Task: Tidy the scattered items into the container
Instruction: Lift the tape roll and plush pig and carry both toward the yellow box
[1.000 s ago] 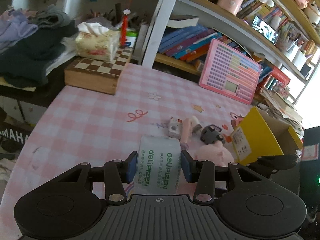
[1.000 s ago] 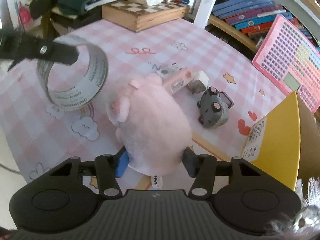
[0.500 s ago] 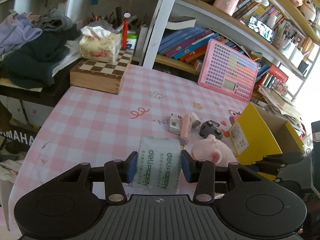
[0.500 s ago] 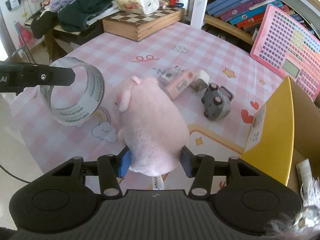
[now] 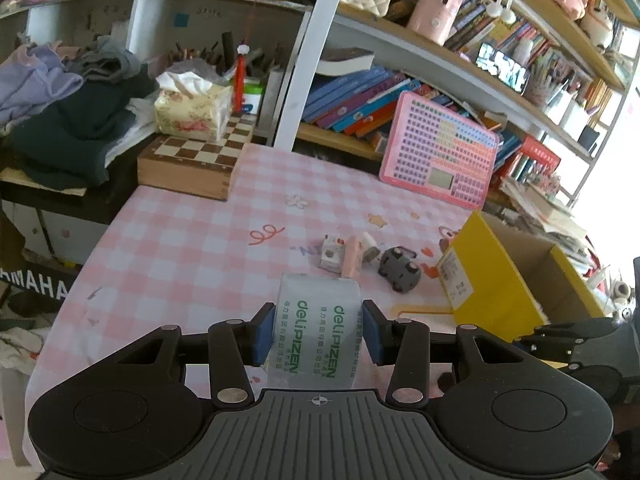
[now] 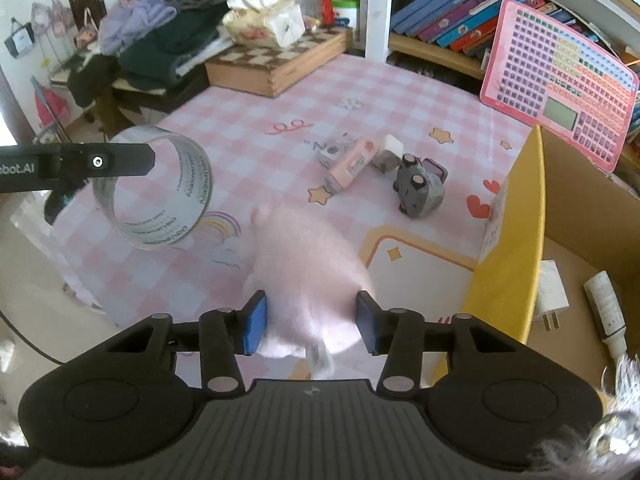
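My left gripper (image 5: 318, 332) is shut on a clear tape roll (image 5: 316, 332) with green lettering and holds it above the pink checked table; the roll also shows in the right wrist view (image 6: 156, 188). My right gripper (image 6: 311, 326) is shut on a pink plush pig (image 6: 308, 276), lifted and blurred by motion. The yellow cardboard box (image 6: 516, 248) stands at the right, with a white plug (image 6: 552, 296) and a white tube (image 6: 606, 312) inside. It also shows in the left wrist view (image 5: 492, 280). On the table lie a pink tube (image 6: 352, 162), a grey toy car (image 6: 420, 192) and small boxes (image 6: 332, 152).
A wooden chess box (image 5: 192, 164) with a tissue pack on it stands at the back left beside piled clothes (image 5: 60, 120). A pink keyboard toy (image 5: 440, 160) leans on the bookshelf at the back right. A white post (image 5: 304, 72) rises behind the table.
Both grippers have risen and drawn back with their loads. The plush pig has left the left wrist view, and the box's inside now shows in the right wrist view.
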`<state>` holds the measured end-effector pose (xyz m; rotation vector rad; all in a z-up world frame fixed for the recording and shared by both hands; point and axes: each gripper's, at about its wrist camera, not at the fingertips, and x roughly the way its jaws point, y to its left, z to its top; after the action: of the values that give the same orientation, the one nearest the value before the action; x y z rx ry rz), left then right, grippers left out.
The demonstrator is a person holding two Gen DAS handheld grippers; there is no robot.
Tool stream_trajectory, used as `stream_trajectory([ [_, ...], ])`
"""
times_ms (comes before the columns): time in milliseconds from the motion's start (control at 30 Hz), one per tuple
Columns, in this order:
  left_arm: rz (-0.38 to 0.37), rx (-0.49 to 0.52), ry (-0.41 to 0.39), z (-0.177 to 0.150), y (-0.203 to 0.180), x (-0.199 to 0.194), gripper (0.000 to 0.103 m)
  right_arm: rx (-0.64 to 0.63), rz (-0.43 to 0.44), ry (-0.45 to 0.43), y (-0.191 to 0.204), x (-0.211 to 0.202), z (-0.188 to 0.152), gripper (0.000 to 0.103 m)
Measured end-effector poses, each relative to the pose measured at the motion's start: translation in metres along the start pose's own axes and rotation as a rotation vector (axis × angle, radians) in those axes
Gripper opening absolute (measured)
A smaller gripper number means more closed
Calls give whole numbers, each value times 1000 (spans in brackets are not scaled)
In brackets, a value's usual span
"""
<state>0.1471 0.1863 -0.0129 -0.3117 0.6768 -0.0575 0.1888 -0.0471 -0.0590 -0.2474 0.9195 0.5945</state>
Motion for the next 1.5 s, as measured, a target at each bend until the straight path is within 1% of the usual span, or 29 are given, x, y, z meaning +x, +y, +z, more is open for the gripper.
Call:
stream_trajectory([
  [100,-29,-21,10,-2,0,-3,43,23,8,-5,1,-6,-4,39],
  [200,-39,-13,44,-4,0,11,43,-4,-9,-20,9,-1,-5,38],
  [267,-7,7,73,-9,-1,24,43,6,-17,-9,12,4,-4,37],
  [333,20,24,84,-15,-1,26,43,-4,-18,-2,15,2,-7,39],
  [433,33,40,99,-25,1,21,43,-61,-19,1,21,0,-16,45],
  [500,35,24,114,-30,6,20,43,-77,-33,1,23,4,-16,54],
  [567,35,6,116,-31,10,18,43,-100,-52,7,26,13,-14,61],
  [633,34,-9,114,-31,12,15,43,-122,-73,13,25,23,-11,63],
  [767,41,-24,110,-30,15,11,43,-135,-84,39,19,39,-5,67],
  [833,37,-38,108,-30,17,10,43,-146,-94,73,17,48,-5,66],
  [867,35,-42,107,-29,17,10,43,-138,-92,75,16,50,-6,63],
  [900,34,-43,106,-29,17,9,43,-121,-85,68,14,50,-6,59],
  [1000,22,-53,100,-26,17,7,43,-51,-48,45,8,42,-2,54],
  [1100,3,-58,85,-21,17,1,43,-27,-37,6,9,26,0,54],
  [1333,-40,-37,63,-15,10,-16,43,7,-6,-18,16,-8,-10,54],
  [1433,-74,-36,60,-16,6,-26,43,26,10,-34,22,-22,-17,54],
  [1500,-102,-54,75,-18,6,-29,43,37,16,-51,26,-30,-21,54],
])
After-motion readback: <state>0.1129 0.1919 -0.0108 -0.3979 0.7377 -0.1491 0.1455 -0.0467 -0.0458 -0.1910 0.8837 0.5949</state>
